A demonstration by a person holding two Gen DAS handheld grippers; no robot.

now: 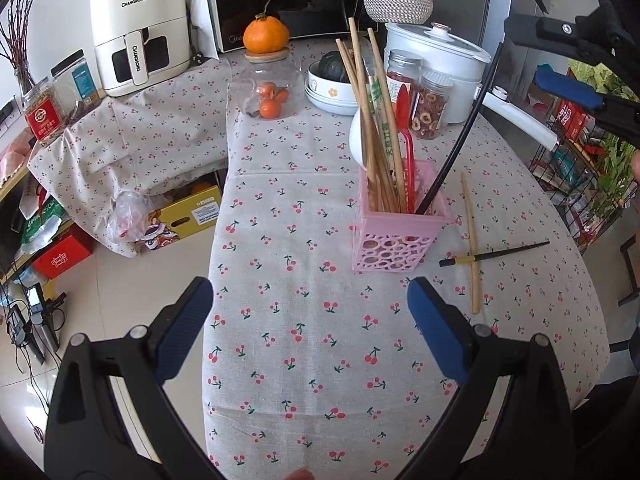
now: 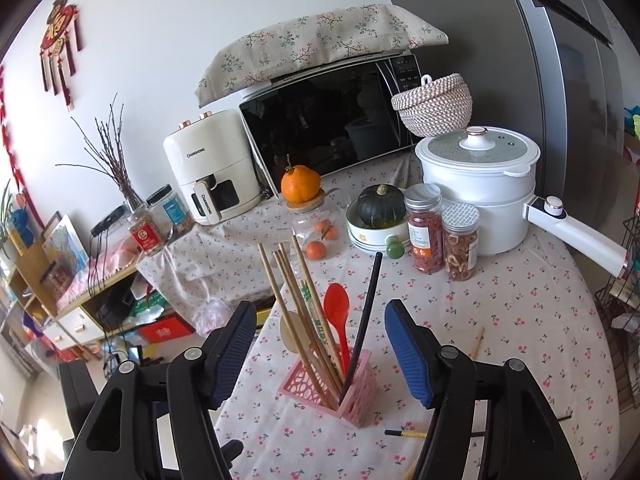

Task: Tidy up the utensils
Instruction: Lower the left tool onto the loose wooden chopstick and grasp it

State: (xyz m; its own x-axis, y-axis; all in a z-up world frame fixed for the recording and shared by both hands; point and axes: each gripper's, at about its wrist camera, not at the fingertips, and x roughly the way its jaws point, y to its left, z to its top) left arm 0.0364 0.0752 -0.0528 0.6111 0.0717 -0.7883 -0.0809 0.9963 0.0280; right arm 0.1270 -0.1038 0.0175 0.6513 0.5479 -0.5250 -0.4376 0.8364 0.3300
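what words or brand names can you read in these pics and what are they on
"CHANGHONG" - on the body of the cream air fryer
"CHANGHONG" - again on its handle
Microwave panel: digits too blurred to read
Red jar label, teal jar label, paper chopstick sleeve, yellow box, red box: print too small or blurred to read

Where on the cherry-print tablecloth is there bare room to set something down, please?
The near cloth between the left gripper and the pink holder is bare, as is the strip left of it. It is crowded behind, by the jars, and right, where two chopsticks lie crossed.
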